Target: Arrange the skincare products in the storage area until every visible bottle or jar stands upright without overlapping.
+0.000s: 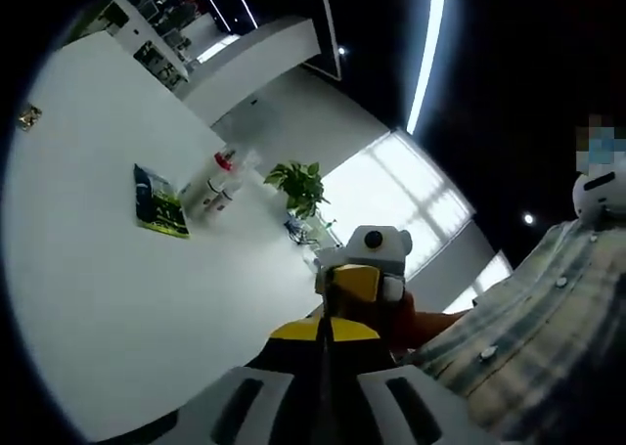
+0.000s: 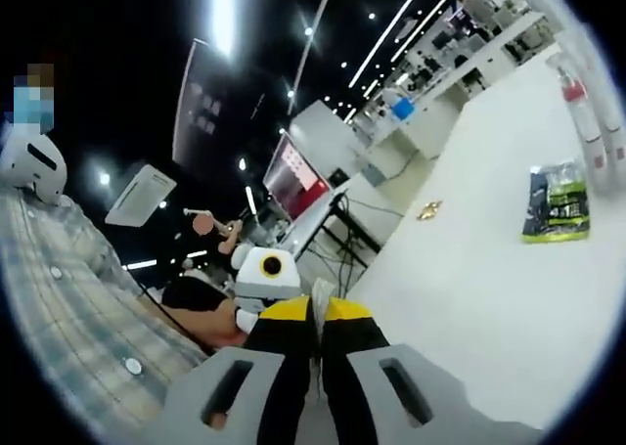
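Note:
A small cluster of white skincare bottles (image 1: 217, 179) with red caps sits far off on the white table (image 1: 108, 289), beside a dark green packet (image 1: 159, 202). In the right gripper view the same bottles (image 2: 585, 108) appear at the right edge, above the packet (image 2: 558, 202). They are too small to tell whether each one stands upright. My left gripper (image 1: 328, 330) is shut and holds nothing, raised well away from the bottles. My right gripper (image 2: 319, 313) is shut too, with nothing in it. Both grippers are held close together in front of a person.
A person in a plaid shirt (image 1: 528, 328) stands right behind the grippers. A potted plant (image 1: 298, 186) stands at the table's far edge near the bottles. A small gold object (image 2: 427, 210) lies on the table. Desks and shelves fill the room beyond.

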`<state>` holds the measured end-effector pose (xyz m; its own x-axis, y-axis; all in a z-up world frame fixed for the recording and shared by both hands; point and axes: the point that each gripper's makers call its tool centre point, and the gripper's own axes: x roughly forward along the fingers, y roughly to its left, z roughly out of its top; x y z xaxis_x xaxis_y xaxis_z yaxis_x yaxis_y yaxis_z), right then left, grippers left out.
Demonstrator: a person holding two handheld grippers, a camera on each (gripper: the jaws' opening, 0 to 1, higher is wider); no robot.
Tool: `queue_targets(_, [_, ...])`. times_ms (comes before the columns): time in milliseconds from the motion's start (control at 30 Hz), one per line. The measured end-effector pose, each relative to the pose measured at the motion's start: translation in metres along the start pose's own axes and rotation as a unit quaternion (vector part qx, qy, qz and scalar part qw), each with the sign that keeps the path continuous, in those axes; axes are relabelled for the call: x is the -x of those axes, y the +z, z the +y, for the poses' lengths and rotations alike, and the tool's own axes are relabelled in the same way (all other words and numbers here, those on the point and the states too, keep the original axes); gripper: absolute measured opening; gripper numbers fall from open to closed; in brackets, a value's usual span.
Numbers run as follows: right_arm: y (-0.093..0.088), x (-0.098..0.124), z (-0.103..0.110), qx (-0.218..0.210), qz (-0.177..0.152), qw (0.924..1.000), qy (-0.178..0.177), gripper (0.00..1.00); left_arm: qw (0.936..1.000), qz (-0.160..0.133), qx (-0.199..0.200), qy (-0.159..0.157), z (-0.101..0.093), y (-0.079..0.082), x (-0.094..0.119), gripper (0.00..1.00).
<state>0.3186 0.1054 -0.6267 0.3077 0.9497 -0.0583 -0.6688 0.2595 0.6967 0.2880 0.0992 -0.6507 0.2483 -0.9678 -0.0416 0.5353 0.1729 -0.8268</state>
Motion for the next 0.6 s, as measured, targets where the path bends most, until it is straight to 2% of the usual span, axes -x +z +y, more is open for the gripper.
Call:
queue_targets(67, [0.002,0.002,-0.001,0.011,-0.005,0.9999,-0.012,0.09,0.9999,-0.015,0.006,0.005,0.001,0.006,0.003,0.0])
queue_targets(167, [0.009,0.009,-0.013,0.058,-0.014,0.9959,-0.068,0.19,0.9982,-0.044,0.037,0.014,0.006,0.017,0.008,0.0])
queue_targets(233, [0.014,0.016,-0.022,0.088,-0.022,0.989,-0.117,0.22,0.9971,-0.054,0.052,0.017,0.009,0.022,0.011,0.0])
queue_targets(333, [0.015,0.023,-0.036,0.146,-0.011,0.973,-0.179,0.28,0.9958,-0.053,0.062,0.041,0.023,0.029,0.016,0.0])
queue_targets(400, [0.016,0.023,-0.036,0.176,-0.012,0.9667,-0.186,0.36,0.9953,-0.047,0.061,0.06,0.032,0.032,0.018,0.0])
queue_targets(433, [0.017,0.022,-0.037,0.204,-0.01,0.961,-0.186,0.43,0.9945,-0.043,0.065,0.07,0.037,0.036,0.019,0.0])
queue_targets(467, [0.012,0.023,-0.042,0.205,0.005,0.9579,-0.201,0.48,0.9942,-0.04,0.068,0.074,0.042,0.041,0.02,0.0])
queue_targets(533, [0.001,0.024,-0.051,0.231,0.05,0.9461,-0.221,0.46,0.9938,-0.032,0.068,0.083,0.05,0.05,0.021,0.0])
queue_targets(600, [-0.003,0.027,-0.06,0.272,0.071,0.9279,-0.245,0.43,0.993,-0.023,0.069,0.093,0.057,0.058,0.022,0.0])
